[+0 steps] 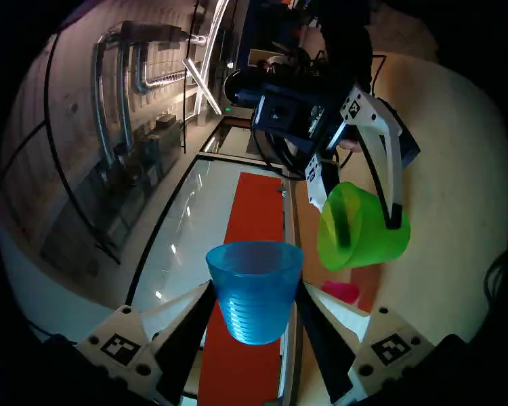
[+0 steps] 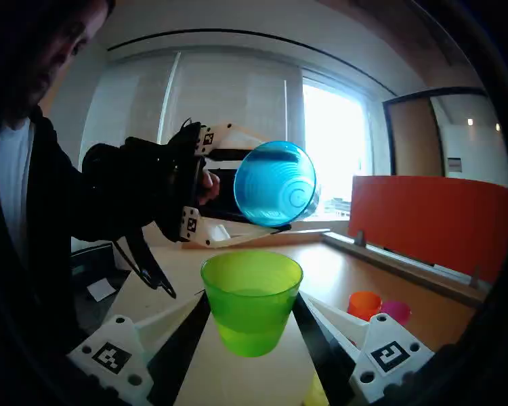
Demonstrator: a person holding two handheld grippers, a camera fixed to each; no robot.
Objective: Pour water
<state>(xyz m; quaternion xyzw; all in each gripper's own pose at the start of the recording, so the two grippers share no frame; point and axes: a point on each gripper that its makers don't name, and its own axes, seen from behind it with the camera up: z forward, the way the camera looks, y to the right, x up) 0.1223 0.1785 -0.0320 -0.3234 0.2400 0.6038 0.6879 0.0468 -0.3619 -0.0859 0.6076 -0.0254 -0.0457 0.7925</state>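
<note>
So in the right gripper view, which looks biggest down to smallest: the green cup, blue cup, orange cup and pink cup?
1. the green cup, though it sits nearest the camera.
2. the blue cup.
3. the orange cup and the pink cup: about alike, both small and farther off, so I won't rank them.

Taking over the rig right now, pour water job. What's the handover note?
Left gripper: shut on the blue translucent plastic cup, which is tipped on its side, close to and higher than the other cup.
Right gripper: shut on the green translucent plastic cup, upright; it seems to hold some liquid.
A small orange cup and a small pink cup stand on the wooden table.
Done: both cups are in the air, in pour position. No stream is visible, and I can't tell if the blue cup is empty.
Left: finish any pour, right the blue cup, set both down.
</note>
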